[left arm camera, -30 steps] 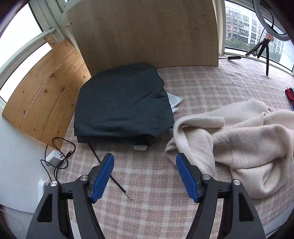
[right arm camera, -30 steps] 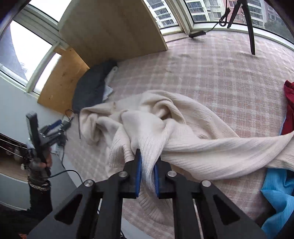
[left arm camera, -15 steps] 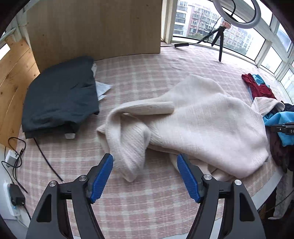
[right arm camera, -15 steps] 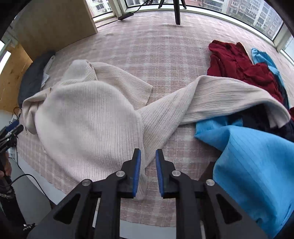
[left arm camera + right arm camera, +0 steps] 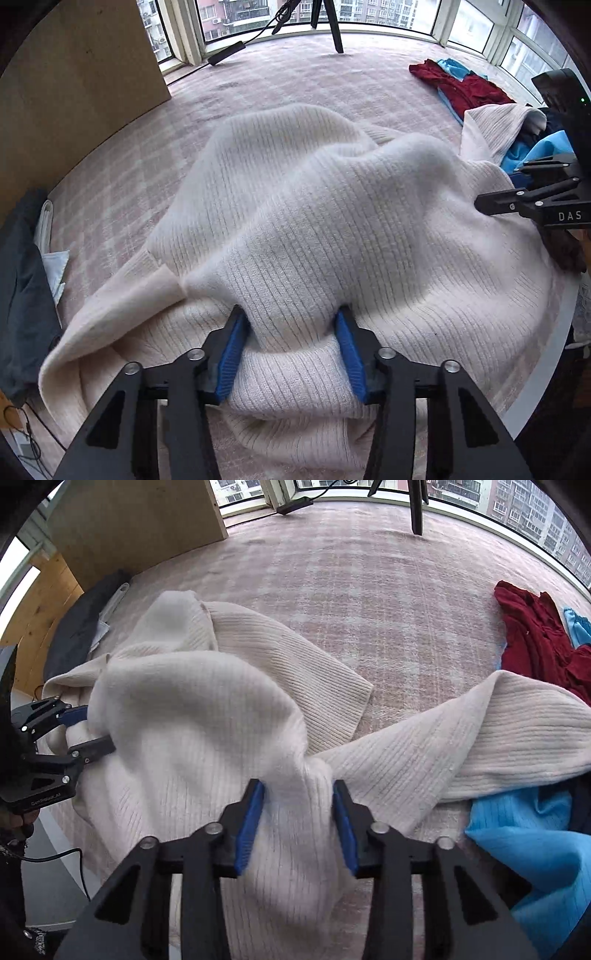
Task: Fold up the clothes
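Note:
A cream ribbed sweater (image 5: 314, 221) lies bunched on the pink checked bed cover (image 5: 258, 81); it also shows in the right wrist view (image 5: 192, 716). My left gripper (image 5: 291, 343) has its jaws partly closed around a thick fold at the sweater's near edge. My right gripper (image 5: 297, 812) holds another bunched fold the same way, jaws apart about the cloth's width. One sleeve (image 5: 480, 731) stretches to the right. Each gripper shows in the other's view, the right one (image 5: 491, 206) and the left one (image 5: 86, 731).
A folded dark garment (image 5: 22, 295) lies at the left by a wooden board (image 5: 74, 74). Red (image 5: 535, 638) and blue (image 5: 524, 842) clothes pile at the right. A tripod leg (image 5: 417, 506) stands at the far edge. The bed's near edge is close below.
My left gripper swung right from the dark garment onto the sweater and narrowed around a fold. My right gripper widened from a thin pinch to a thicker bunch, and the sweater lifted between both.

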`<state>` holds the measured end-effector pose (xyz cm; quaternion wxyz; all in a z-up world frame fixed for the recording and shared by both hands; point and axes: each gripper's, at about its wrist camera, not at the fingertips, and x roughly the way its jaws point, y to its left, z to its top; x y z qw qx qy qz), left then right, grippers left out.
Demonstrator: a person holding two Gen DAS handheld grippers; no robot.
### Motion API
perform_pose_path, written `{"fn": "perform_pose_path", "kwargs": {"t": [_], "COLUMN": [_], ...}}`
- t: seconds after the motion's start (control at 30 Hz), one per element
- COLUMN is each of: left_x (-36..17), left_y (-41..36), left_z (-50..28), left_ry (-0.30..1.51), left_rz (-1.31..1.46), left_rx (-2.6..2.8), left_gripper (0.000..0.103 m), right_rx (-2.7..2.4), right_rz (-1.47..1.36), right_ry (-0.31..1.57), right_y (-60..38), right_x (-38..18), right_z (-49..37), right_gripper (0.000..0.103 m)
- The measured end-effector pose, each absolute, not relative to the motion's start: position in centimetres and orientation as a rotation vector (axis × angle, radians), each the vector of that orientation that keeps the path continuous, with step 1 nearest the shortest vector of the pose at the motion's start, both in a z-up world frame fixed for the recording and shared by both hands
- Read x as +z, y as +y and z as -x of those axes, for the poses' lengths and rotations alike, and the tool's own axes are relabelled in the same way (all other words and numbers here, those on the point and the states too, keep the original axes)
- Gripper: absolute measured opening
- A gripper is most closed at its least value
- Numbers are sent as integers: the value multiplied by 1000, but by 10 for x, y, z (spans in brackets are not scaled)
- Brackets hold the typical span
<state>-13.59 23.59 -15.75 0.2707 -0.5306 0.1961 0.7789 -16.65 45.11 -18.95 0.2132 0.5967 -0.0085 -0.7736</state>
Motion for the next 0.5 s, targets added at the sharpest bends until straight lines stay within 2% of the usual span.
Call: {"fn": "perform_pose_path", "kwargs": {"t": [0.03,0.1,0.2,0.33,0.37,0.43,0.47,0.5], "left_x": [-150,-135,-116,-100,-93,-80,-77,-77], "left_y": [231,214,183,150,146,137,139,144], "left_z": [131,117,82,64,74,94,109,128], "left_ry": [527,508,505,506,487,449,417,378], "left_rz": [1419,1425,1446,1510,1504,1490,1484,1479], "left_rx": [2101,2088,2006,1964,2004,2084,2104,2112], "left_gripper": [15,7,10,26,33,44,54,61], "right_rx": [-2132,-2122,-2106,-2084,-2079,-2067,-2061,-2056], "right_rz": [-1649,-1646,-1641,-1634,-1632,-1628,-1626,-1624], "right_ry": [-42,-71,-115,-172,-186,-215,-229,-243], "right_y": [453,458,467,478,481,487,489,492], "right_x": [-185,-178,-167,-153,-149,-142,-138,-135], "right_z": [163,156,146,133,130,123,120,116], "right_gripper": [12,12,13,20,23,36,50,60]}}
